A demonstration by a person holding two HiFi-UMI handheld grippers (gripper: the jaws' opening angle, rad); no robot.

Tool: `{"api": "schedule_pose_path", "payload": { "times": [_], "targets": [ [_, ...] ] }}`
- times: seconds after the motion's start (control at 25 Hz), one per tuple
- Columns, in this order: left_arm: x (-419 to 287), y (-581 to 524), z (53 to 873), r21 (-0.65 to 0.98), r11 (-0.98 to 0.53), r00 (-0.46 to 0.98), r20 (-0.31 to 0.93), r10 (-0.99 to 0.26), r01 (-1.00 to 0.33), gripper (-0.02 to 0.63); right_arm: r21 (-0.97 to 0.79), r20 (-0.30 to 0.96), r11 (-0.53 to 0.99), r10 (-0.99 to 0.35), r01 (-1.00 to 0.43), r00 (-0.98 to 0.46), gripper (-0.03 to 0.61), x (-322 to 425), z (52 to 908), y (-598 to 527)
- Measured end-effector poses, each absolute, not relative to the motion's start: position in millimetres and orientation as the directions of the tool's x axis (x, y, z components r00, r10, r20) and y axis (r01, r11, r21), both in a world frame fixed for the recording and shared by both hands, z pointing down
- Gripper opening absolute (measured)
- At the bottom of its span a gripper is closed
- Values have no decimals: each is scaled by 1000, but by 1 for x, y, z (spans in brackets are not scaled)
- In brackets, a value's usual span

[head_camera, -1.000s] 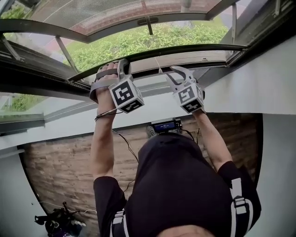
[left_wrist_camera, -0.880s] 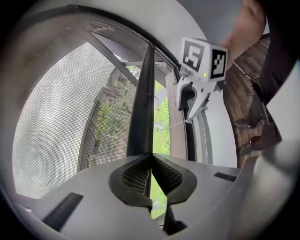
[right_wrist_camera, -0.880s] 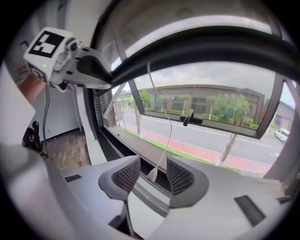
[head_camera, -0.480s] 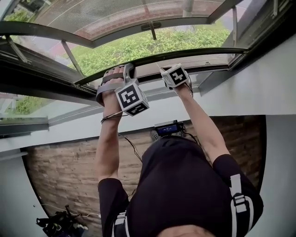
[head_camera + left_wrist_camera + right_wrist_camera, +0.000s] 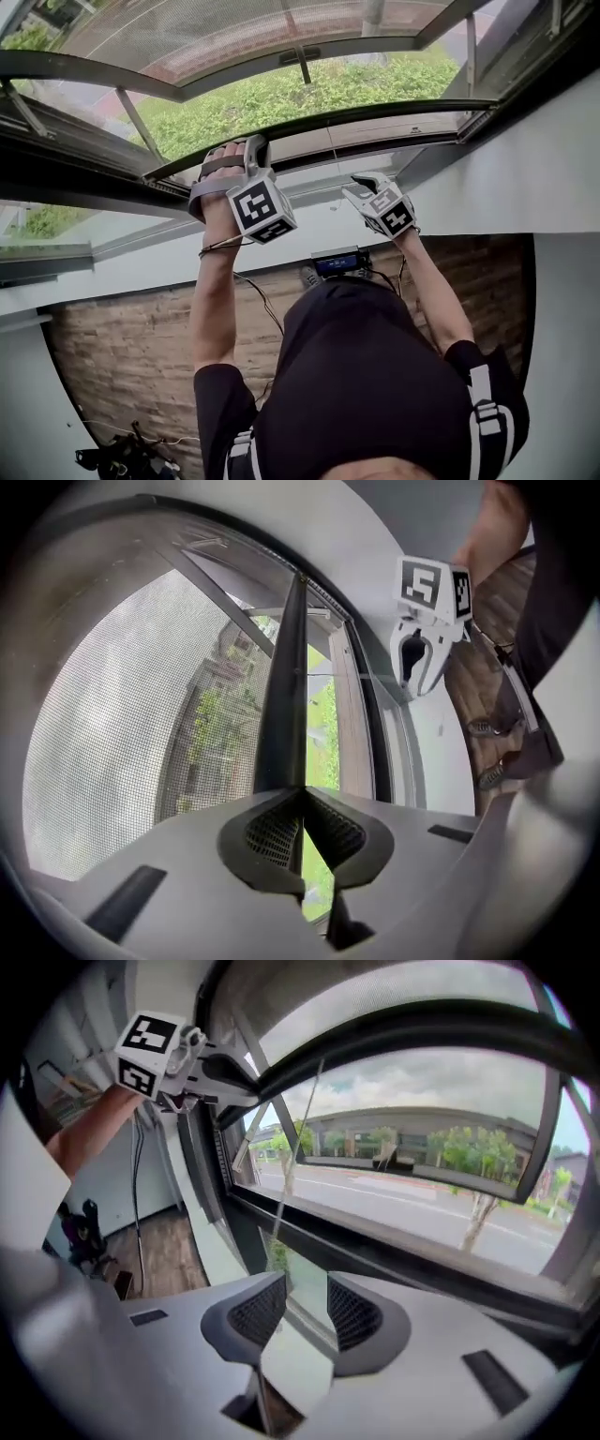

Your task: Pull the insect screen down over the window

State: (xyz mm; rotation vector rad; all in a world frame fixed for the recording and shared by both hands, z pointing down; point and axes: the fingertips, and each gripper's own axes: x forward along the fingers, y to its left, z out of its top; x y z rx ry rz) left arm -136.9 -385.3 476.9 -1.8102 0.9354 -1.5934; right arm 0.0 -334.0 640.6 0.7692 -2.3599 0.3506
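The insect screen's dark bottom bar curves across the open window. My left gripper is shut on that bar, with the grey mesh to the bar's left in the left gripper view. My right gripper hangs below the bar and apart from it. Its jaws have just been opening, with nothing between them. In the right gripper view a thin pull cord hangs from the bar, and the left gripper grips that bar's left part. The right gripper shows at the left gripper view's upper right.
Beyond the bar the window's sash stands swung outward, with greenery behind it. The white sill wall runs under the frame. A black device with a lit screen and cables lie on the wooden floor, and a dark bundle lies at bottom left.
The right gripper rose to the bar half a second ago, then dropped below it and now stands open. The left gripper has stayed on the bar.
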Motion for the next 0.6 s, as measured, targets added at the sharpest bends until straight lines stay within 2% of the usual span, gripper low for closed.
{"api": "schedule_pose_path", "payload": {
  "times": [0.04,0.12,0.2,0.28,0.4,0.52,0.6],
  "targets": [
    [-137,-386,477,-780,-609,58,608,-792,-143,20,28,621,796,-488,-604,-614,118,9,624,-337],
    [-138,-386,476,-780,-609,58,608,-792,-142,20,304,546,755,-638,-581,-543,118,23,571,-351],
    [-140,-386,476,-782,-607,56,606,-793,-142,20,606,421,610,-790,-511,-445,118,36,515,-370],
    [-141,-385,477,-781,-608,53,607,-793,-144,20,815,309,438,-882,-380,-355,118,47,476,-386],
    [-139,-385,478,-779,-609,51,609,-791,-145,20,929,266,322,-924,-184,-275,117,53,453,-402],
    [-139,-385,478,-779,-610,49,610,-791,-146,20,930,337,361,-912,-71,-233,109,56,465,-415],
    [-139,-385,479,-778,-611,46,611,-790,-147,20,923,369,384,-903,-28,-222,51,58,470,-419]
  ]
}}
